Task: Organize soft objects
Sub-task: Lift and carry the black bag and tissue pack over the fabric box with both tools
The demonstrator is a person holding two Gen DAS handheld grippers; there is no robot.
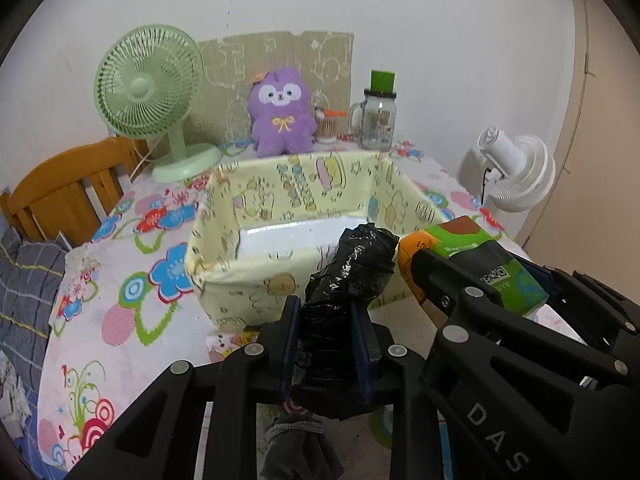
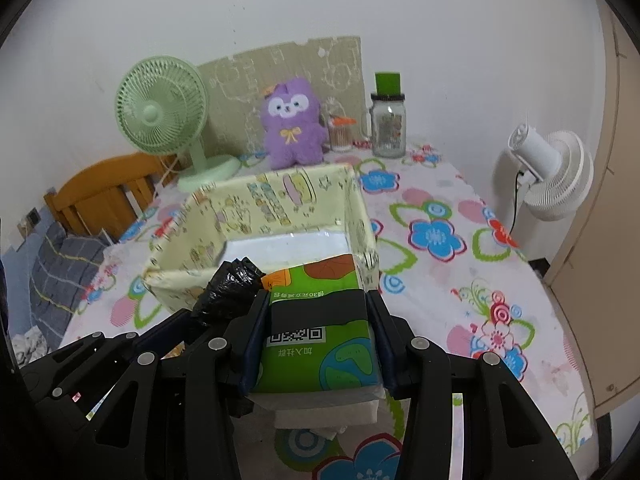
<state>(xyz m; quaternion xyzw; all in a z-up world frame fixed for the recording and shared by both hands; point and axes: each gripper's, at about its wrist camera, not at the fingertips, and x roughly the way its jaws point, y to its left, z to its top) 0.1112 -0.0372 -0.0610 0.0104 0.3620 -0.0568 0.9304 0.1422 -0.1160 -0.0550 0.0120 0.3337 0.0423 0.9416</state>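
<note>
Black roll: crinkled plastic roll (image 1: pixel 348 280) pinched in the left gripper (image 1: pixel 330 340), long axis pointing ahead at the fabric bin (image 1: pixel 224 216).
Green pack: tissue pack (image 2: pixel 316 332) squeezed between the right gripper (image 2: pixel 316 344) jaws, just short of the bin's near wall.
Nearer hand: about level.
Left view only: grey cloth bundle (image 1: pixel 300 448) on the desk below.

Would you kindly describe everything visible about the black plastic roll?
The black plastic roll looks like crinkled, glossy film wound into a rough cylinder. The left claw is shut on its lower part, blue pads pressing both sides. Its free end tilts up toward the near wall of the yellow fabric box, beside the green tissue pack.
</note>
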